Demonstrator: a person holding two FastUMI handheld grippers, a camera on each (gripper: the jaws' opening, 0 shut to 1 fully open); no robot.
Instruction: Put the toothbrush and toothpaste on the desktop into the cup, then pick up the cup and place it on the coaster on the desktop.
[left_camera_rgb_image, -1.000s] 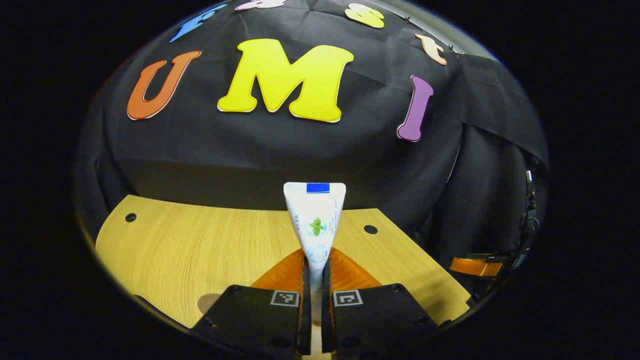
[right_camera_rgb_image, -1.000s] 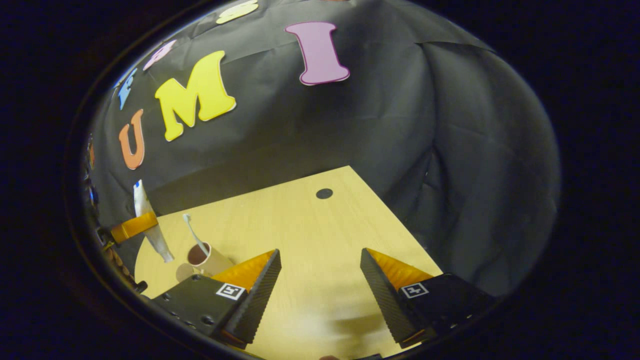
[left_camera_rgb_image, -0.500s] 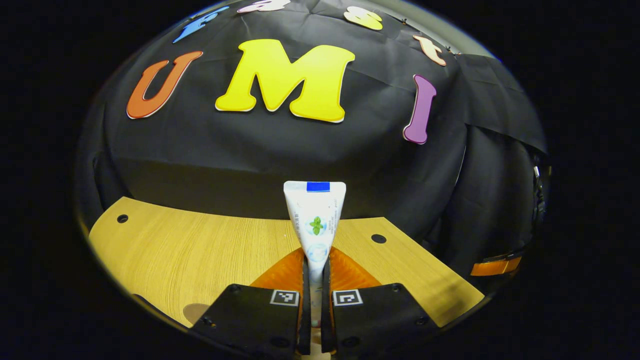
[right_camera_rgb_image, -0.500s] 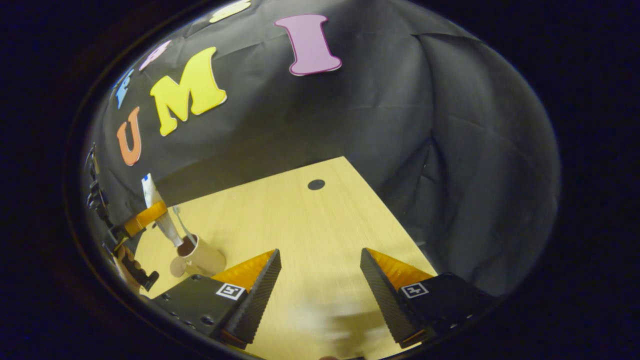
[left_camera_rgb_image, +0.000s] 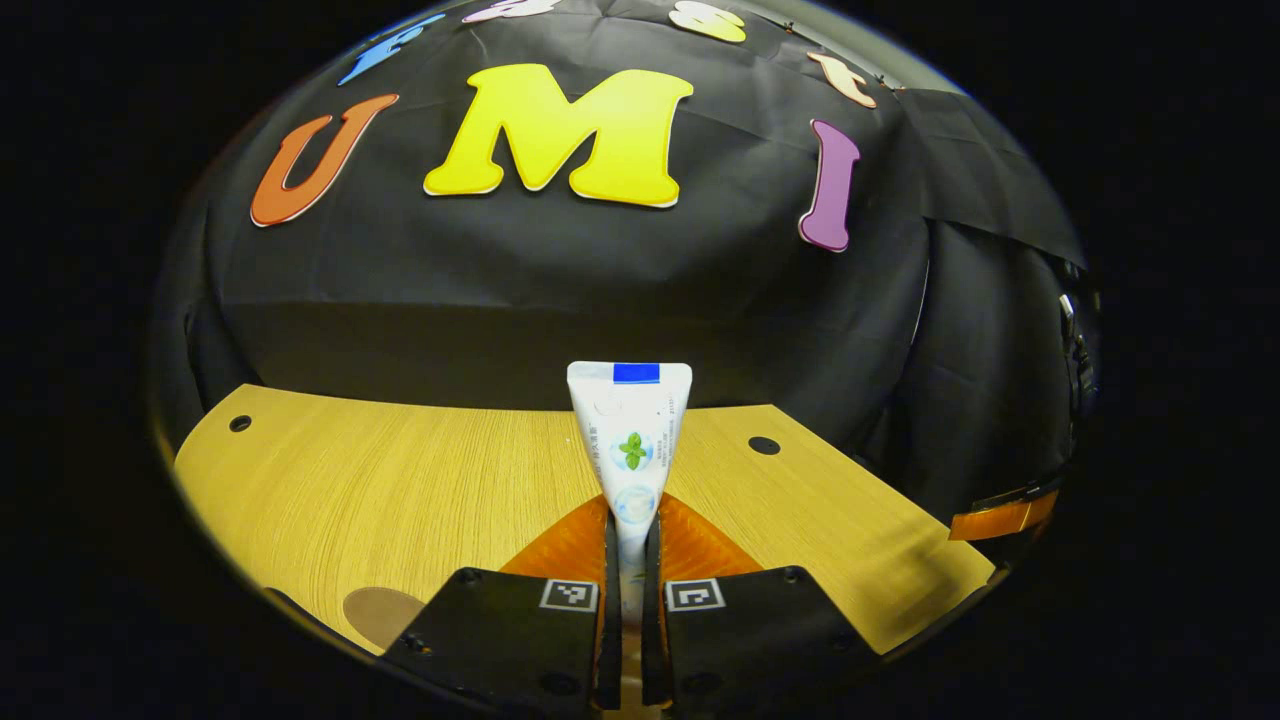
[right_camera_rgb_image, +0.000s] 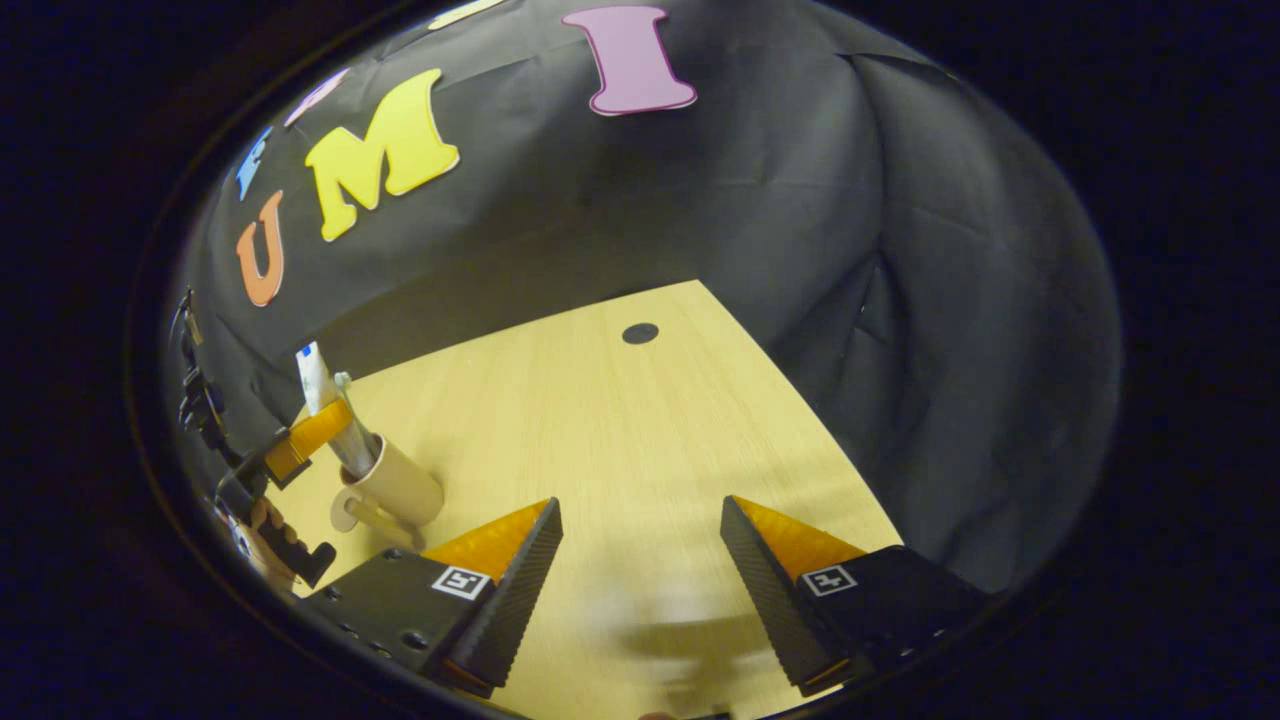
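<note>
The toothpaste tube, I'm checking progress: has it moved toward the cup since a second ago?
Yes. In the right gripper view the toothpaste tube, held by the left gripper, has come down to the cup; its lower end now sits at the cup's mouth.

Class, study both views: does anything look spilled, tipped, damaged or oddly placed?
Nothing stands out. The cup stands upright on the desktop. The toothpaste is intact, gripped in the left gripper, its lower end entering the cup beside the toothbrush. No spill shows.
</note>
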